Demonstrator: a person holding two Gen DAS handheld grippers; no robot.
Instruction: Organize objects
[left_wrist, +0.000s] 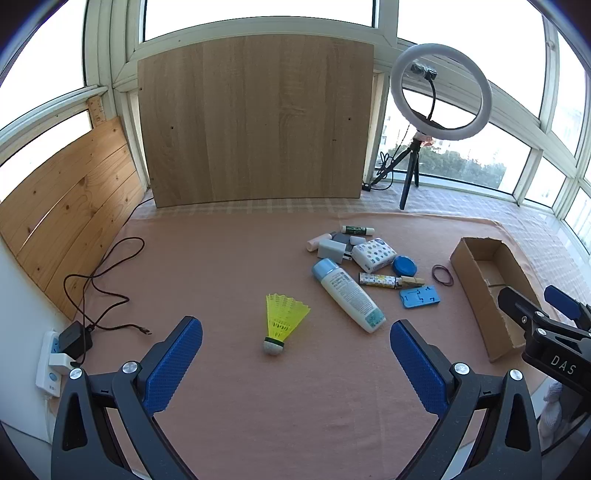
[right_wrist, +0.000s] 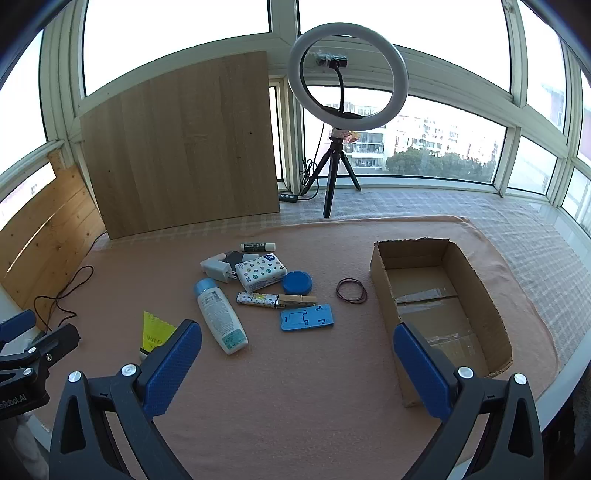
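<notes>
Both tools are spread wide and hold nothing. The left tool (left_wrist: 295, 347) hovers over the worktop (left_wrist: 229, 266) with the yellow shuttlecock (left_wrist: 281, 325) lying between its fingers. The right tool (right_wrist: 297, 350) points between the bottle (right_wrist: 221, 317) and the cardboard box (right_wrist: 439, 295), which stands beside the clutter.

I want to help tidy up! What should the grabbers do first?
Probably lower the open left gripper over the yellow shuttlecock. It sits right between the fingers, apart from the pile, and the cardboard box looks empty.
</notes>
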